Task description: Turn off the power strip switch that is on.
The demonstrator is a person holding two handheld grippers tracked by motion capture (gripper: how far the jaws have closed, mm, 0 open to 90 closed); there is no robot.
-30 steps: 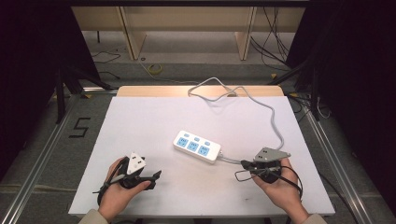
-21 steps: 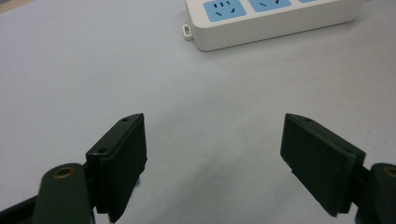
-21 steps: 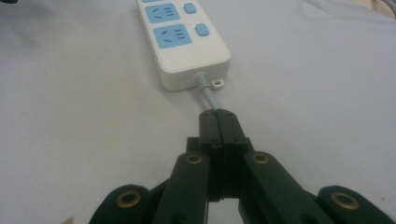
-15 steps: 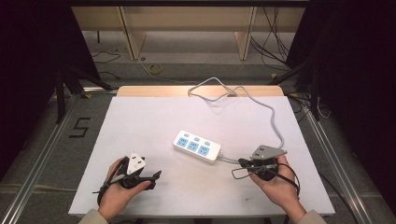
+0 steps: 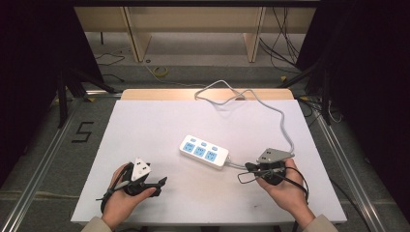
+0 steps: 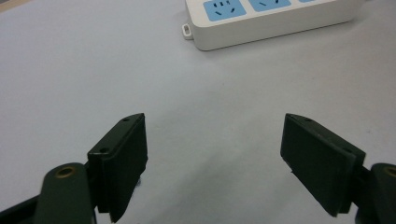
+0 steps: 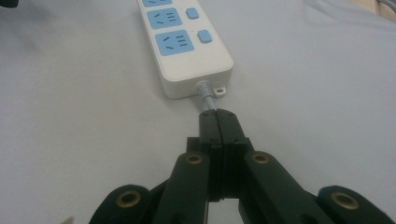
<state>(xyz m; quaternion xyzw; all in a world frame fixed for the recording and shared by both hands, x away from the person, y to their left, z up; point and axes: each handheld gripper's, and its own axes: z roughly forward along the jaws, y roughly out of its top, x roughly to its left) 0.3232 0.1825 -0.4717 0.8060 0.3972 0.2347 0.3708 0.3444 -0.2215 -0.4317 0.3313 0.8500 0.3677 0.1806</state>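
Observation:
A white power strip (image 5: 204, 151) with blue sockets lies flat near the middle of the white table (image 5: 193, 125). Its grey cable (image 5: 270, 108) leaves the strip's right end and loops to the table's back edge. My right gripper (image 5: 249, 167) rests just right of the strip. In the right gripper view this gripper (image 7: 217, 114) is shut, jaws flush together, tips at the point where the cable (image 7: 207, 93) leaves the strip (image 7: 182, 46); the cable runs under them. My left gripper (image 5: 157, 181) lies at the front left, open and empty (image 6: 215, 126), facing the strip (image 6: 261, 18).
A pale wooden strip (image 5: 203, 94) borders the table's far edge. Beyond it the floor holds loose cables (image 5: 162, 71) and wooden shelf legs (image 5: 135, 36). A metal rail (image 5: 43, 159) runs along the left side.
My right gripper has edged slightly left toward the strip's cable end. The left hand and the strip have stayed put.

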